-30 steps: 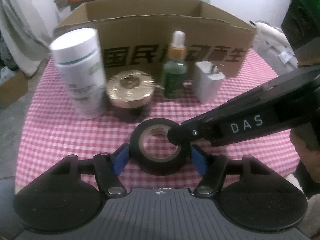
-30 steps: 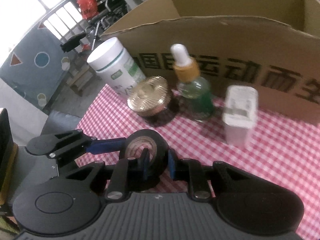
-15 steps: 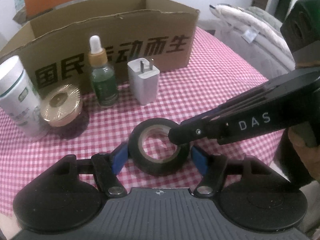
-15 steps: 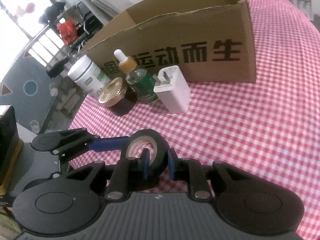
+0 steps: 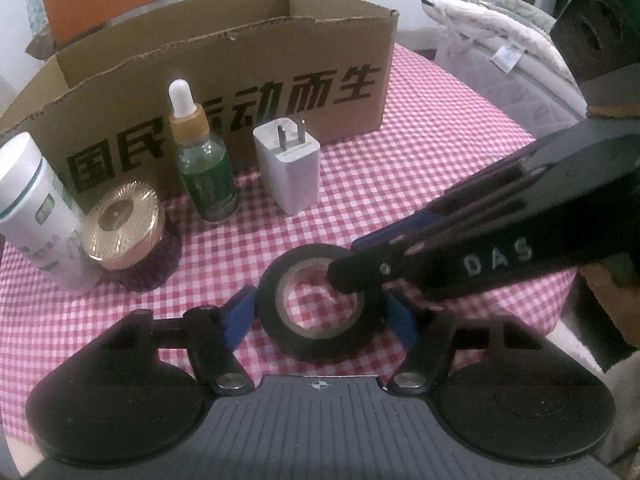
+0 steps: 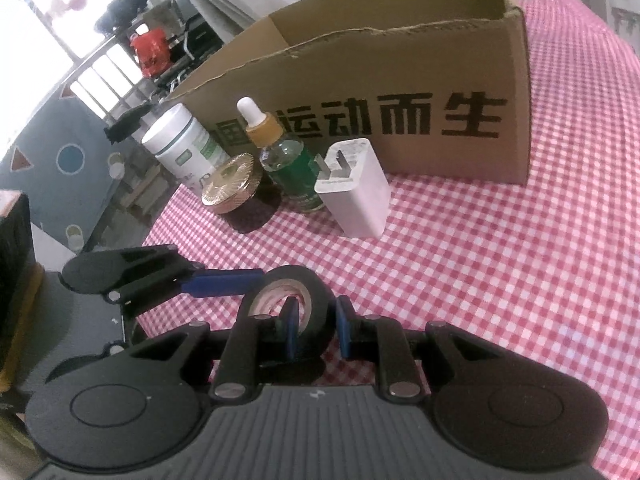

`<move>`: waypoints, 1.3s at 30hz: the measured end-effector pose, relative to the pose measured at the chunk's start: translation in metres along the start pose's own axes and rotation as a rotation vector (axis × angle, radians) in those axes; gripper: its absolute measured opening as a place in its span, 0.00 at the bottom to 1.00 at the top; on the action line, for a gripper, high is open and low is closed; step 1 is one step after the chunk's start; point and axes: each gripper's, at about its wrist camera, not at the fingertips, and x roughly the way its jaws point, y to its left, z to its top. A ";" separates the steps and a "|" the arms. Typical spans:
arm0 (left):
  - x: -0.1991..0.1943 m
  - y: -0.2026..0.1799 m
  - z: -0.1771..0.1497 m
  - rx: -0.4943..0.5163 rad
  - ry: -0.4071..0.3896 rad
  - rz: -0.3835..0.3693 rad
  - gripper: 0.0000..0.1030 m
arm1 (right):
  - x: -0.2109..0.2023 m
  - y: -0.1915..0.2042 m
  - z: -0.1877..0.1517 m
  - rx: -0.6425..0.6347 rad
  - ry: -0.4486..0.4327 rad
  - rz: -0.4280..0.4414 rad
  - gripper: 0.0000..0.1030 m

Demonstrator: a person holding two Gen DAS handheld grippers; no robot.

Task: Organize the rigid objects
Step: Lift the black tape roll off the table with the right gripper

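While the black tape roll (image 5: 320, 304) hangs just above the checked tablecloth (image 5: 440, 168), both grippers have a share in it. The right gripper (image 6: 314, 326) is clamped on the roll's wall, one pad inside the core and one outside. The left gripper (image 5: 320, 314) brackets the roll from both sides; its jaws have just been closing a little, with the roll between them, and the pads look at or just off its outer face — I cannot tell which.

Beyond the roll, a white charger (image 5: 288, 176), a green dropper bottle (image 5: 206, 176), a gold-lidded jar (image 5: 124, 232) and a white bottle (image 5: 36, 216) stand in a row before the cardboard box (image 5: 240, 80). As I judge it, that row is the finished part; the tape has yet to be set down, probably in the gap beside the charger.
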 end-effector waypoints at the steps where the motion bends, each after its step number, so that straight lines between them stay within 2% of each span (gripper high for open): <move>1: 0.000 0.000 0.001 0.000 0.002 0.001 0.65 | 0.000 0.001 0.000 -0.010 0.001 -0.004 0.21; 18: 0.011 0.006 0.017 0.017 -0.004 -0.035 0.65 | 0.003 -0.012 0.016 0.046 -0.004 -0.051 0.21; 24: 0.011 0.006 0.018 0.026 0.023 -0.029 0.68 | 0.008 -0.003 0.022 -0.004 0.017 -0.084 0.21; 39: 0.001 0.004 0.015 0.014 -0.022 -0.004 0.64 | 0.010 0.009 0.021 -0.046 0.002 -0.107 0.22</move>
